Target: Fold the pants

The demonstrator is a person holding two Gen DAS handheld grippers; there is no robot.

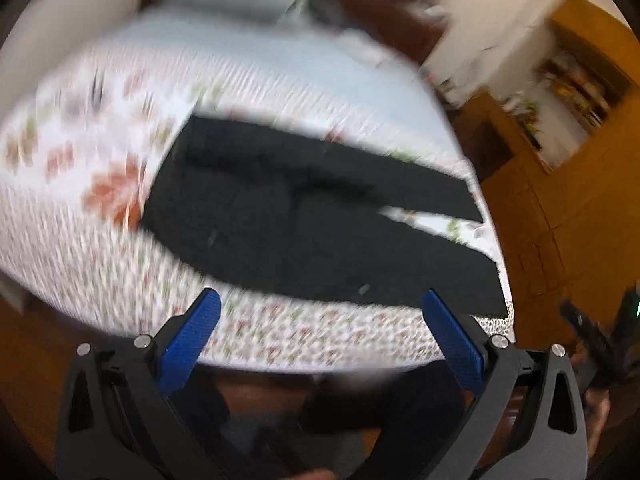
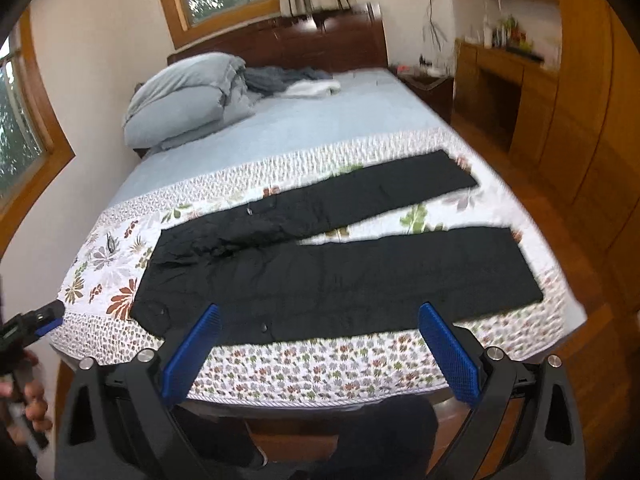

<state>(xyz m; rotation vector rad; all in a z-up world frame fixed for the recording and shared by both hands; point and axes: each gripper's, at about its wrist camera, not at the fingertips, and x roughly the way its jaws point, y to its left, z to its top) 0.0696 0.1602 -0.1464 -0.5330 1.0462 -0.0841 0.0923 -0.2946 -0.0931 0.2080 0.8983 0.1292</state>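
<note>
While spread flat across frame center, black pants (image 2: 320,272) lie unfolded on floral quilt (image 2: 304,372) at foot of bed (image 2: 320,120), waist toward frame left, both legs running right w/ a gap btwn them. Right gripper (image 2: 318,354) released, blue fingers (image 2: 192,356) wide apart at lower frame, above quilt edge, grasping nothing. Left gripper (image 1: 320,344) likewise released & empty; left-wrist view badly blurred. Grey pillows (image 2: 180,100) piled upper left.
</note>
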